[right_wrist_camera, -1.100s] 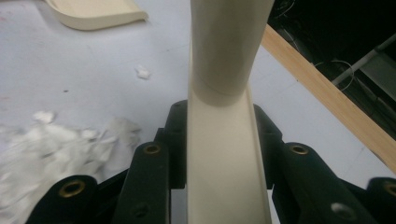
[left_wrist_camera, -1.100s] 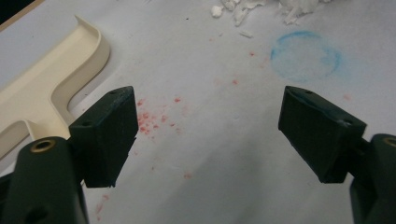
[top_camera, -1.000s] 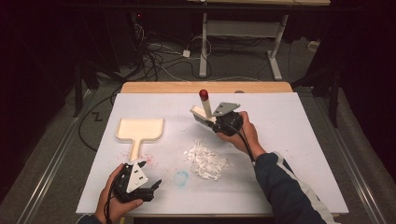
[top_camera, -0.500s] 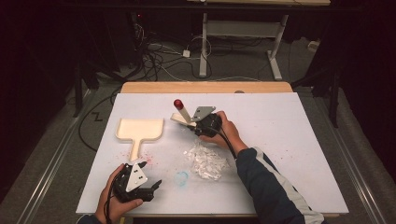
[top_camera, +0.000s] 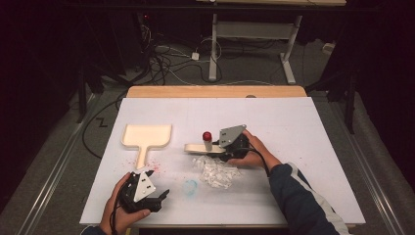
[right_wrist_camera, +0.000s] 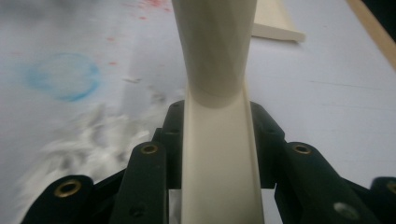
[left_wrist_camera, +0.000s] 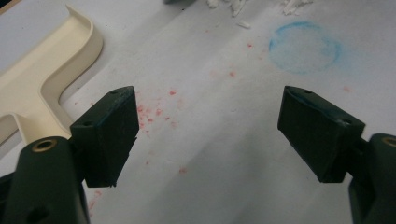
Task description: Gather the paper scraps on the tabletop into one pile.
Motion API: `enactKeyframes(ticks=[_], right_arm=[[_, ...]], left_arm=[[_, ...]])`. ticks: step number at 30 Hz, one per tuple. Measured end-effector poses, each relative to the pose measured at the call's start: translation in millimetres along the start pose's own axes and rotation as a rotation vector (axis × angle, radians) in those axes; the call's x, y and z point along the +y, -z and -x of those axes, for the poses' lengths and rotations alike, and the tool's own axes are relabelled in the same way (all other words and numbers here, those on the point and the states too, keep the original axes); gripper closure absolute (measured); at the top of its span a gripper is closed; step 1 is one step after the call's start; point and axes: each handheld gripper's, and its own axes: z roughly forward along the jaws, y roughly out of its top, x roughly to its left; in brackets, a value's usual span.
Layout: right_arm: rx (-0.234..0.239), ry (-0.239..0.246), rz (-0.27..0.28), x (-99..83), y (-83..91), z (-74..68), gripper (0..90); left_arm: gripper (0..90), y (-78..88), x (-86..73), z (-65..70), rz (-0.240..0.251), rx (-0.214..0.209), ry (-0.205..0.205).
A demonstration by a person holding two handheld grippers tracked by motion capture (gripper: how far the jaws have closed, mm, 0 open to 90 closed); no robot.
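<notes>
Cream plastic fills the right hand-held gripper: its jaws clamp the handle of a small brush, the black pads pressing on both sides of the pale shaft in the right gripper view. In the high view the brush head reaches out ahead of that hand-held gripper, toward the person's left, and sits low over the white-covered table. A red knob stands just above the shaft, close in front of the jaws. Directly below and just beside the right hand-held gripper lies a heap of white scraps, touching or nearly touching the brush head; I cannot tell which. The scraps look blurred in the right gripper view.

The left hand-held gripper rests near the table's near edge, held in the person's left hand. Its jaws stand wide apart with nothing between them; bare table shows in the gap in the left gripper view. Ahead of it and to its left lies a cream dustpan, handle pointing back toward that hand-held gripper, with red specks scattered beside the handle. Ahead and to its right is a faint blue ring stain, between the left hand-held gripper and the scraps. The dustpan lies well apart from the brush head.
</notes>
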Motion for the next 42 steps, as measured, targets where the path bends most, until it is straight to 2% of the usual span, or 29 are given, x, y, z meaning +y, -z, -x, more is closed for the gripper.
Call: enactKeyframes(ticks=[1, 2, 3, 5, 8, 12, 17, 18, 19, 20, 25, 26, 29, 31, 33, 36, 37, 38, 42], right_arm=[[0.004, 0.000, -0.002, -1.0, 4.6, -2.9, 67.4], [0.023, 0.025, 0.000, -2.0, 8.2, -3.5, 67.5], [0.030, 0.013, -0.004, -3.5, 12.9, -7.3, 67.6], [0.052, 0.034, 0.015, -6.2, 19.0, -10.0, 67.8], [0.056, 0.020, 0.037, -10.3, 28.4, -16.3, 68.3], [0.003, 0.010, 0.056, -11.3, 38.3, -20.7, 68.5], [-0.118, -0.025, 0.067, -10.5, 49.9, -21.7, 68.4], [-0.179, -0.056, 0.067, -11.9, 54.6, -22.0, 68.4], [-0.218, -0.080, 0.055, -12.4, 57.1, -22.4, 68.4], [-0.218, -0.080, 0.055, -12.4, 57.1, -22.4, 68.4], [-0.315, -0.176, 0.009, -16.5, 76.1, -27.0, 68.4], [-0.347, -0.208, -0.001, -17.6, 80.4, -29.3, 68.5], [-0.402, -0.295, -0.033, -23.7, 92.6, -38.3, 68.4], [-0.468, -0.332, -0.078, -26.6, 98.8, -47.4, 68.4], [-0.531, -0.399, -0.111, -29.9, 102.6, -57.9, 68.4], [-0.557, -0.479, -0.143, -32.3, 101.7, -72.5, 68.5], [-0.564, -0.502, -0.174, -29.8, 95.2, -80.6, 68.5], [-0.564, -0.502, -0.174, -29.8, 95.2, -80.6, 68.5], [-0.545, -0.527, -0.172, -21.6, 76.0, -92.8, 68.5]], left_arm=[[19.5, 0.3, 0.1, 0.1, 0.002, -0.003, 0.001], [19.5, 0.5, 0.3, 0.1, 0.004, -0.002, -0.002], [19.5, 0.8, 0.5, 0.1, 0.003, -0.002, -0.003], [19.5, 0.8, 0.6, 0.4, 0.005, -0.002, -0.003], [19.5, 0.0, 0.6, 0.8, 0.004, -0.004, -0.003], [19.5, 0.6, 1.2, 0.8, 0.005, -0.002, -0.007], [19.5, 1.8, 1.8, 1.1, 0.013, 0.005, -0.006], [19.5, 1.7, 1.7, 1.2, 0.013, 0.005, -0.006], [19.5, 2.0, 1.7, 0.9, 0.007, 0.004, -0.013], [19.5, 1.9, 1.7, 1.0, 0.008, 0.003, -0.012], [19.5, 2.3, 2.1, 2.2, 0.007, 0.006, -0.017], [19.5, 2.6, 2.2, 2.3, 0.010, 0.006, -0.019], [19.5, 4.0, 2.7, 2.7, 0.015, 0.005, -0.023], [19.5, 3.8, 2.7, 3.4, 0.018, 0.003, -0.020], [19.6, 3.5, 3.3, 4.5, 0.016, -0.002, -0.028], [19.6, 2.9, 5.0, 6.3, 0.018, -0.006, -0.039], [19.6, 3.0, 5.6, 6.4, 0.019, -0.007, -0.042], [19.6, 2.9, 6.2, 6.4, 0.019, -0.007, -0.044], [19.6, 1.8, 8.0, 6.1, 0.024, -0.012, -0.043]])
